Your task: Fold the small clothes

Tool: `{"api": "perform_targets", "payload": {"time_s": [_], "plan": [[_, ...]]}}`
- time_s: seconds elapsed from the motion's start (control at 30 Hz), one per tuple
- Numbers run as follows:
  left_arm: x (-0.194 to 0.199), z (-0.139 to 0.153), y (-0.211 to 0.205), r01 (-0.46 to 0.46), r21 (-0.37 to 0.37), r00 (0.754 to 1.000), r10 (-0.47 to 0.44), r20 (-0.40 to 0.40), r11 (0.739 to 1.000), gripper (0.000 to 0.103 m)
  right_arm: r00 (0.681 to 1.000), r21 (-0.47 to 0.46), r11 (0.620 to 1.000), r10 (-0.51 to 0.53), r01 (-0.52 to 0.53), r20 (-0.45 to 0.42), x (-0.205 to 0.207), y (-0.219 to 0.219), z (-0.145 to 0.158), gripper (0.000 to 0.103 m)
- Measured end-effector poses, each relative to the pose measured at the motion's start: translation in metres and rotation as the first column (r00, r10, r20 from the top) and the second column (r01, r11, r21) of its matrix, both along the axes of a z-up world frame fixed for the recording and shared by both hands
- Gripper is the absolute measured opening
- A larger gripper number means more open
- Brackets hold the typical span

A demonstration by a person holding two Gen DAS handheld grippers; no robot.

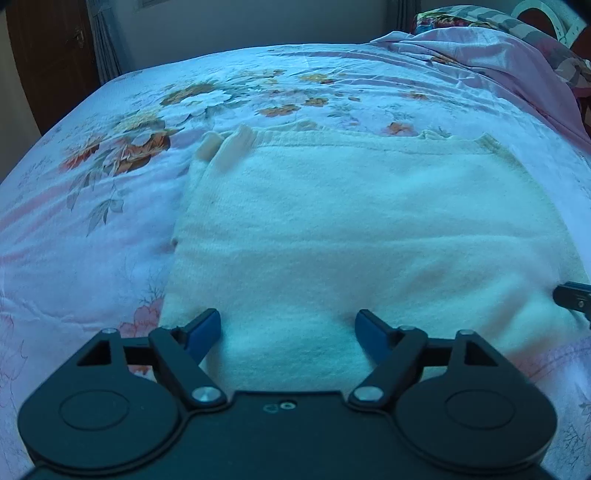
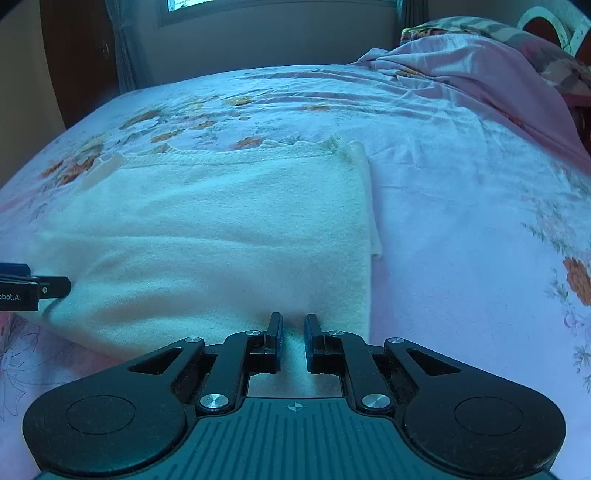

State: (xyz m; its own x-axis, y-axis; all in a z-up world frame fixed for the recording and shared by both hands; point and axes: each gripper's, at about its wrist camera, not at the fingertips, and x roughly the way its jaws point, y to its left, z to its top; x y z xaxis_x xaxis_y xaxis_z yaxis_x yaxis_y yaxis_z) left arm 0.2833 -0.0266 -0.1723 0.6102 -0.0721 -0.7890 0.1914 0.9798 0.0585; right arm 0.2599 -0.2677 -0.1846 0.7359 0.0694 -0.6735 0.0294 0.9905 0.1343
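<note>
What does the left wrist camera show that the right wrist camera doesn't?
Only the left wrist view: the left gripper with jaws wide apart over the garment's near edge, and a wooden door. Only the right wrist view: the right gripper pinched on the garment's near edge, and a window. Both: the cream garment flat on the floral bedsheet, and the pink blanket.

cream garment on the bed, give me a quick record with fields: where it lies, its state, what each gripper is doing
garment: cream knit garment, lying flat and folded on the floral bedsheet
left gripper: jaws wide open over the near edge, nothing gripped
right gripper: jaws nearly closed, pinching a fold of the near edge
background: pink bedding bunched at the far right
fold state: rectangular, near edge puckered
</note>
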Motion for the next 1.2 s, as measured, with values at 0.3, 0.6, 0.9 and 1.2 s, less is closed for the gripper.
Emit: {"api": "perform_targets", "payload": {"time_s": [0.3,0.6,0.9,1.2], "plan": [[0.020,0.015,0.000,-0.010,-0.034,1.000,0.011,0.027,0.999,0.077,0.998,0.002,1.000,-0.007,0.007,0.065,0.022,-0.003,0.030,0.046],[0.100,-0.004,-0.008,-0.046,-0.026,0.999,0.046,0.011,0.999,0.087,0.998,-0.057,0.998,-0.022,0.025,0.059,0.117,-0.009,0.027,0.046],[0.133,-0.015,-0.013,-0.083,-0.016,0.996,0.084,0.026,0.996,0.098,0.998,-0.147,0.987,-0.057,0.058,0.012,0.160,-0.017,0.002,0.047],[0.157,-0.022,-0.014,-0.090,-0.023,0.995,0.091,0.029,0.996,0.102,0.998,-0.196,0.978,-0.065,0.065,0.006,0.190,-0.013,-0.003,0.049]]}}
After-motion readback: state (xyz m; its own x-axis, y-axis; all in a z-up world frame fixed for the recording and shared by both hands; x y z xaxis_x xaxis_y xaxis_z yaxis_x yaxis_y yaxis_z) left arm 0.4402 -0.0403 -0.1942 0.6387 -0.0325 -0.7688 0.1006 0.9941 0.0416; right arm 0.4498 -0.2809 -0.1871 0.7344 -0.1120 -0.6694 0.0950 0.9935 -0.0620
